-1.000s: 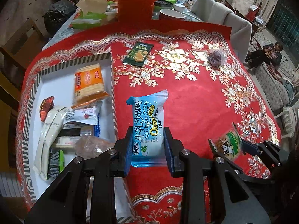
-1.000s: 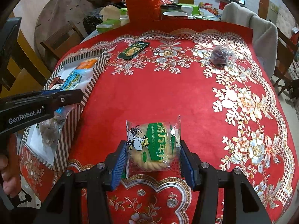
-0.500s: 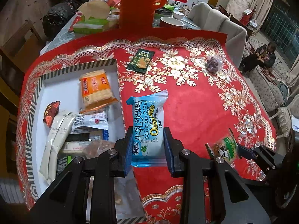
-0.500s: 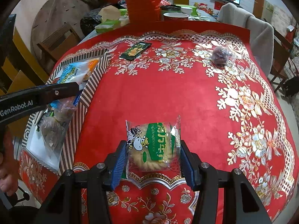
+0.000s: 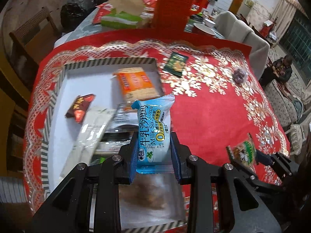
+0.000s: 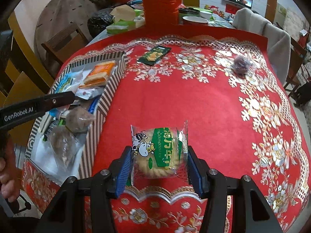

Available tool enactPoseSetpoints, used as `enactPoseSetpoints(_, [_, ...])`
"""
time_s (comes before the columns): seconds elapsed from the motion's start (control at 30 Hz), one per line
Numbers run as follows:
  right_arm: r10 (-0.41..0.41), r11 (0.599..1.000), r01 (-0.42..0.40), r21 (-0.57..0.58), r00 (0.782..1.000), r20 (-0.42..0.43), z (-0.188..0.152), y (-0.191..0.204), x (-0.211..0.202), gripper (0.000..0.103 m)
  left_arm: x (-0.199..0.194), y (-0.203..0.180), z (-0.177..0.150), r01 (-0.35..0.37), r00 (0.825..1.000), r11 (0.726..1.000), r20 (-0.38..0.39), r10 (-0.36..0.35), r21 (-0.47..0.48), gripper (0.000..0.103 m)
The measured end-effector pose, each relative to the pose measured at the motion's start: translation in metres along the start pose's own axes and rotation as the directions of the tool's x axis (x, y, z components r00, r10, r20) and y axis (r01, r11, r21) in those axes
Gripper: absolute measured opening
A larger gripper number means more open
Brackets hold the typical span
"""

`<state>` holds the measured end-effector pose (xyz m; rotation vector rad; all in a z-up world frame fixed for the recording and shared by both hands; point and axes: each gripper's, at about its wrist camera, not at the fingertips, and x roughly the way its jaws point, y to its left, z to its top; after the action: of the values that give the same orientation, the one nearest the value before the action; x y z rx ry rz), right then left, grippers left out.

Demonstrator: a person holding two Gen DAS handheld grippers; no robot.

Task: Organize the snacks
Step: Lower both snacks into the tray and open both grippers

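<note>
1. While my left gripper [image 5: 155, 151] clamps the blue sachima pack [image 5: 153, 132] above the striped box [image 5: 58, 89], I should lower it over a bare patch before letting go.
2. My right gripper [image 6: 159, 167] pinches the cookie pack [image 6: 159, 151] over the red worktop [image 6: 194, 106], beside the box; it goes in next.
3. Motion blur smears the box's contents, and my gripper hides its near corner.

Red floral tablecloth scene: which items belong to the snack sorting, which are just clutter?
Job:
- blue Milk Sachima packet, left gripper
- round cookie in clear cow-print wrapper, right gripper
- striped cardboard box
- dark green snack packet
- purple wrapped sweet

Clutter:
- orange plastic stack
- black bag
</note>
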<state>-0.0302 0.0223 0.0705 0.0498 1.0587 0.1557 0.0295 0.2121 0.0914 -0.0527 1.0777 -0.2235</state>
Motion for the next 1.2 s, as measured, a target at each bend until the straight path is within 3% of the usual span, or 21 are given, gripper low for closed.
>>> enactPoseSetpoints(0.3, [0.031,0.999,-0.030,-0.019,0.999,0.042,0.033,0.027,-0.005,0.053,-0.012,0.061,0.001,-0.018,0.998,0.997,0.054,0.022,-0.069,0.029])
enactPoseSetpoints(0.57, [0.196,0.980,-0.195,-0.033,0.980,0.038,0.069,0.073,-0.006,0.053,-0.010,0.096,0.002,-0.025,0.999,0.997,0.046,0.028,-0.069,0.029])
enactPoseSetpoints(0.87, [0.272,0.948,-0.272,-0.164,0.962,-0.020,0.086,0.131,0.014,0.053,0.002,0.110,0.003,-0.055,0.998,0.995,0.017,0.056,-0.081,0.029])
enactPoseSetpoints(1.2, [0.300,0.948,-0.306,-0.093,0.951,-0.071,0.098,0.131,0.039,0.053,0.012,0.108,0.001,-0.057,0.998,0.996,0.001,0.057,-0.072,0.029])
